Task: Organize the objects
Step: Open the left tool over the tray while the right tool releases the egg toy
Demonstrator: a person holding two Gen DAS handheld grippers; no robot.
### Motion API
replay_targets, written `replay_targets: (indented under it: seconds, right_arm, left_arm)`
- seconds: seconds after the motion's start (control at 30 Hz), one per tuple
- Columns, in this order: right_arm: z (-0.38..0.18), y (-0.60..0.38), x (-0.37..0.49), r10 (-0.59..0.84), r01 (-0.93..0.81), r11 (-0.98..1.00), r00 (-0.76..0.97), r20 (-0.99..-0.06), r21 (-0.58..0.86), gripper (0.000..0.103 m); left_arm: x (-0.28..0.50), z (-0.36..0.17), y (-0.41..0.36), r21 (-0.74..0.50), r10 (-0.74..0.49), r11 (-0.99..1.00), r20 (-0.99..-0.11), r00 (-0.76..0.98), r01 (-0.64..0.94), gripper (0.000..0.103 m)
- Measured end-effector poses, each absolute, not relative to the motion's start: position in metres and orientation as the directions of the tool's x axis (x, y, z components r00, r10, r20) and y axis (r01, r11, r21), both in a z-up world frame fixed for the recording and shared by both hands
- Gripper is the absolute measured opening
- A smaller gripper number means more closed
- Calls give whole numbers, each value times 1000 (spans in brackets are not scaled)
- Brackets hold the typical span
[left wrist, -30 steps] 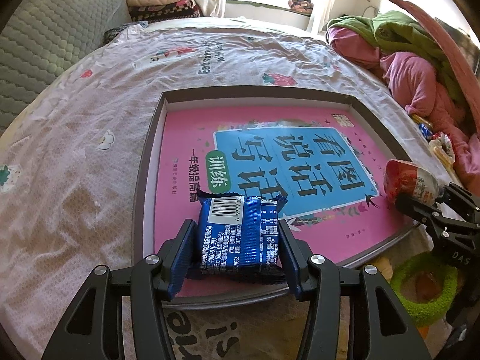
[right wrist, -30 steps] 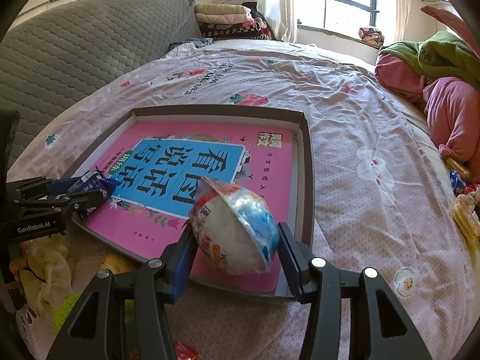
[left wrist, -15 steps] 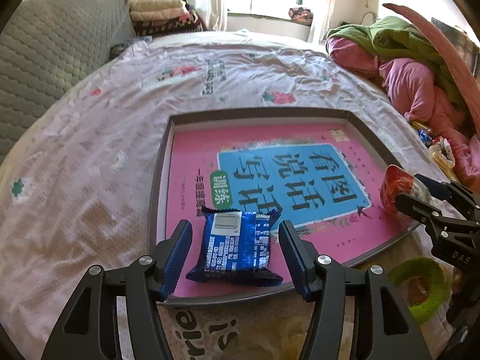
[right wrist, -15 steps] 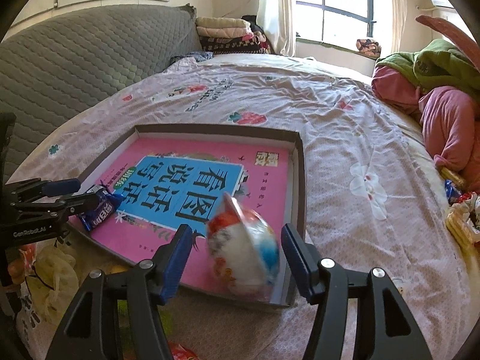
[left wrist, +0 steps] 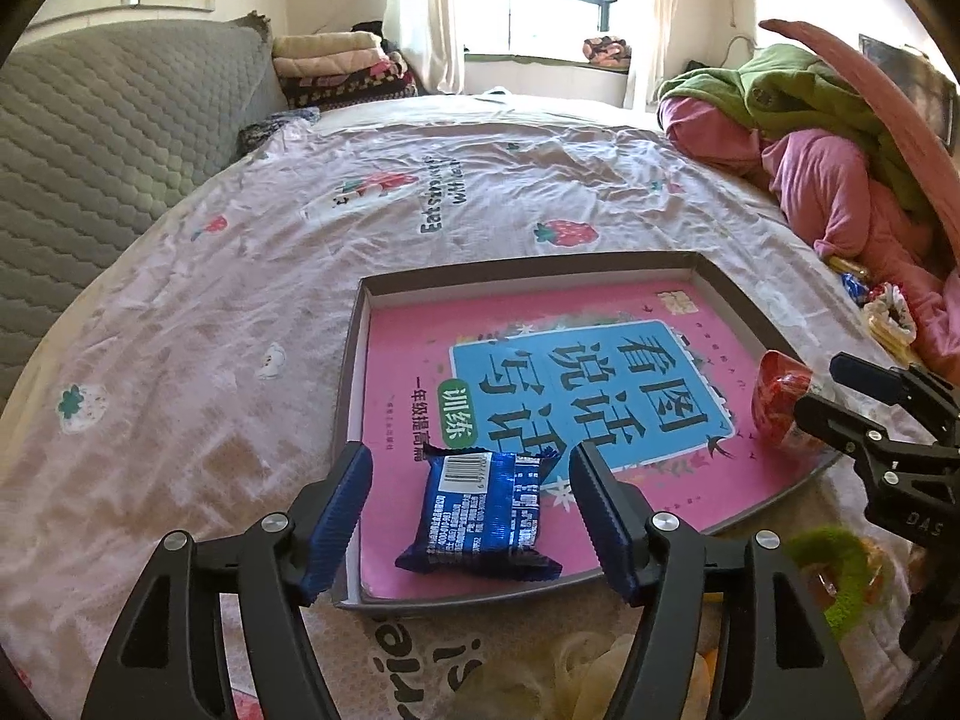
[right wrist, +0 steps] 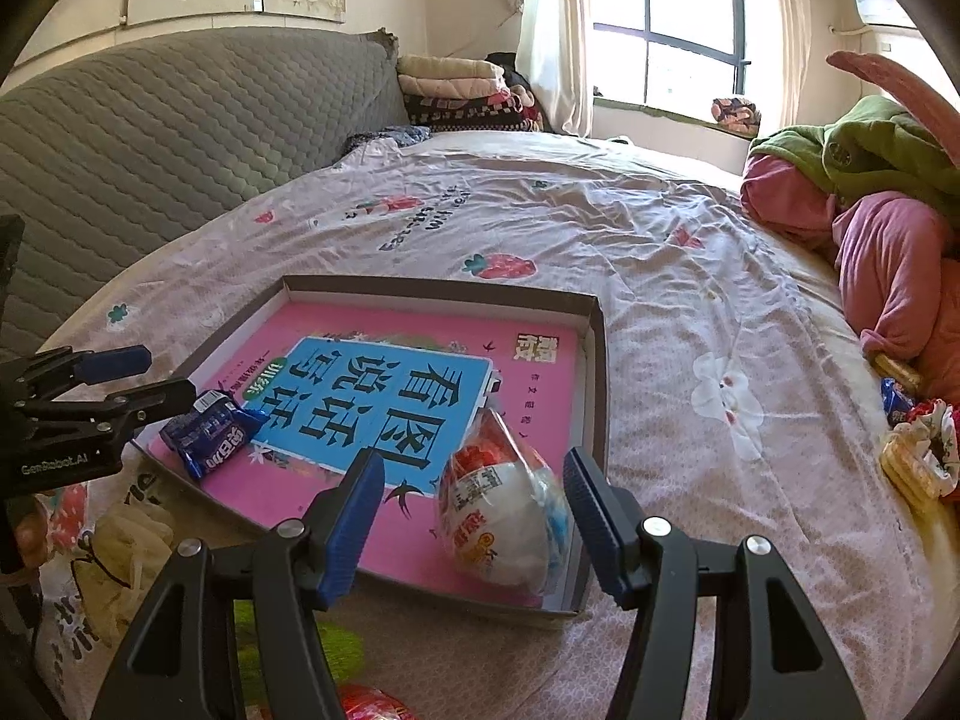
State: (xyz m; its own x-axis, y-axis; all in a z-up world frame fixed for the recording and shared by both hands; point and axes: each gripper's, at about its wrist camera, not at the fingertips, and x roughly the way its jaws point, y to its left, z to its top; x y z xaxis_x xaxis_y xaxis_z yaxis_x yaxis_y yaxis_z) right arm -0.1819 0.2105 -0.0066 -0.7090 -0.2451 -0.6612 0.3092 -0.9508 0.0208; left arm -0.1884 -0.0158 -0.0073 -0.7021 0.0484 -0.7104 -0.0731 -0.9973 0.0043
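A blue packet (left wrist: 483, 513) lies flat on the pink book (left wrist: 558, 396) in the near left corner of a shallow tray (left wrist: 354, 372). The left gripper (left wrist: 471, 501) stands over it, jaws apart, neither touching it. At the tray's near right corner an egg-shaped snack (right wrist: 501, 513) lies on its side; the right gripper (right wrist: 474, 507) has its jaws apart around it, clear of it. The tray sits on the bed (left wrist: 210, 312), clothes (right wrist: 870, 210) heaped at the right.
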Motion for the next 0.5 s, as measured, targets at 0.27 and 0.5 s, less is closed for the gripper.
replay_targets:
  seconds: [0.27, 0.5]
  right_arm:
    - [1, 214, -176, -270, 314, -949, -729, -629, 44, 71]
    - [7, 214, -171, -293, 324, -944, -738, -608, 62, 72]
  left_arm:
    - [-184, -1, -17, 15, 37, -998, -696, -717, -67, 70]
    - [-179, 5, -17, 9, 41, -998, -684, -728, -65, 70]
